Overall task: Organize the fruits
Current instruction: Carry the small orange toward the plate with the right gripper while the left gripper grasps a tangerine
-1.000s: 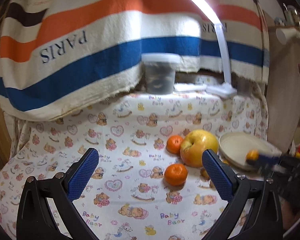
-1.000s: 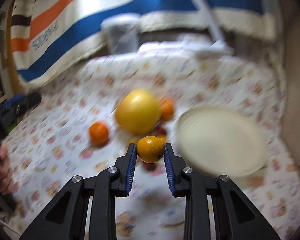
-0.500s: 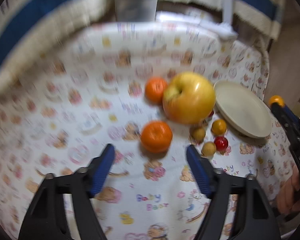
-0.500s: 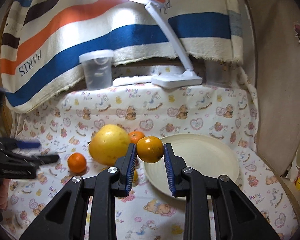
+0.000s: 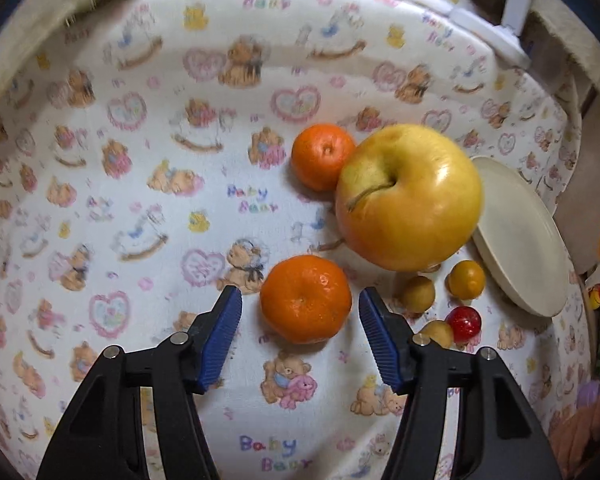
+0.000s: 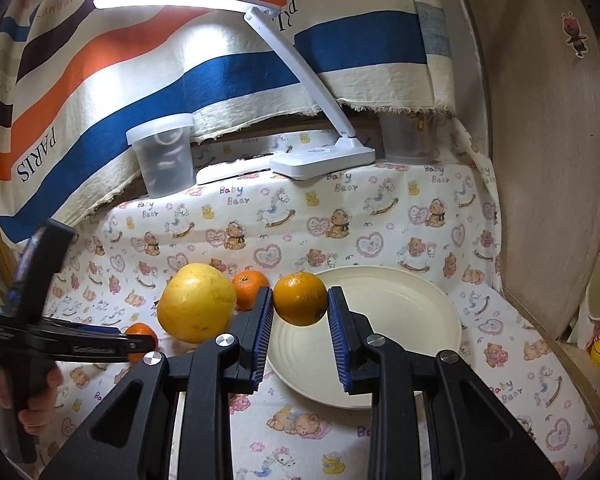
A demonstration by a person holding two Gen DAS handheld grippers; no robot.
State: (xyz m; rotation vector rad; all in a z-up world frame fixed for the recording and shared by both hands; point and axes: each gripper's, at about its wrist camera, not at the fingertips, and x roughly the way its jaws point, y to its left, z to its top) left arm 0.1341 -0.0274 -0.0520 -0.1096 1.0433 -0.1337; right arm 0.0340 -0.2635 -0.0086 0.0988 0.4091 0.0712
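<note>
- The right gripper [image 6: 300, 312] is clamped on a small orange fruit [image 6: 300, 299], both blue pads pressed against its sides, and it holds the fruit in the air above the near-left part of the cream plate [image 6: 404, 312].
- The left gripper [image 5: 300, 306] points steeply down at the printed cloth [image 5: 148, 184]. Its jaws have just been closing and now stand on either side of a mandarin [image 5: 306, 298], with a narrow gap on each side; the pads do not press it.
- That mandarin lies on the cloth just in front and to the left of the big yellow apple [image 5: 408, 196], close to it but apart.
- A second mandarin [image 5: 323, 156] sits behind and to the left of the apple, touching it or nearly so.
- The plate lies to the right of the apple, its rim partly hidden behind the fruit in the left wrist view.
- In front and to the right of the apple lies a cluster of small fruits: three yellowish ones [image 5: 466, 280] and a red one [image 5: 464, 320].
- Well behind the apple, at the cloth's far edge, stand a clear lidded tub [image 6: 162, 152] and a white desk lamp [image 6: 324, 156] with its light on.
</note>
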